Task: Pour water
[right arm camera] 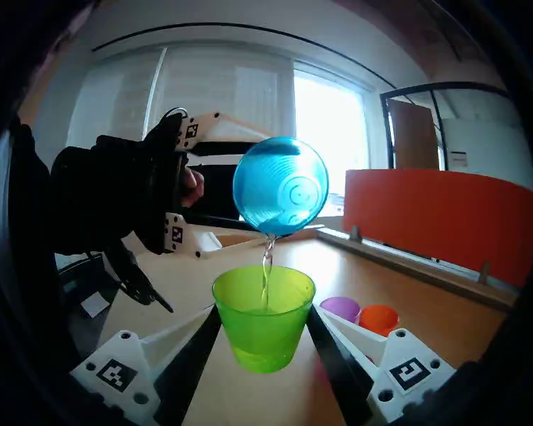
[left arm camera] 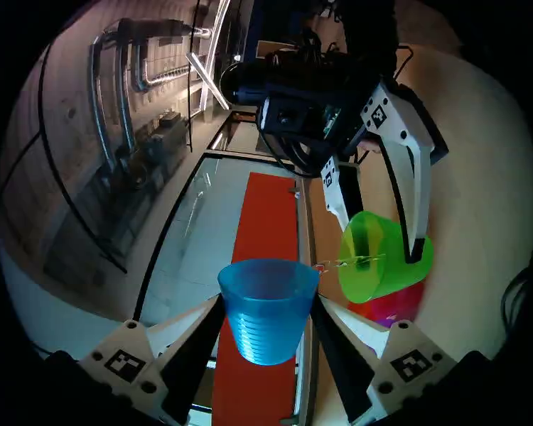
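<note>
We note bright daylight from the blown-out window in the right gripper view, sheen on the table, and strong fisheye bending at both views' edges.

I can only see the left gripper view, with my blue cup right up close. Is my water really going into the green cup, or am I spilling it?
Observer: You're not spilling. In the right gripper view, a thin stream runs off the lower edge of the tipped blue cup and lands inside the green cup, near the middle of its opening.
Operator: Yay! Is the green cup almost full? Should I stop?
Observer: Not yet, I think. The pooled water sits well below the rim, so there looks to be room left.
</note>
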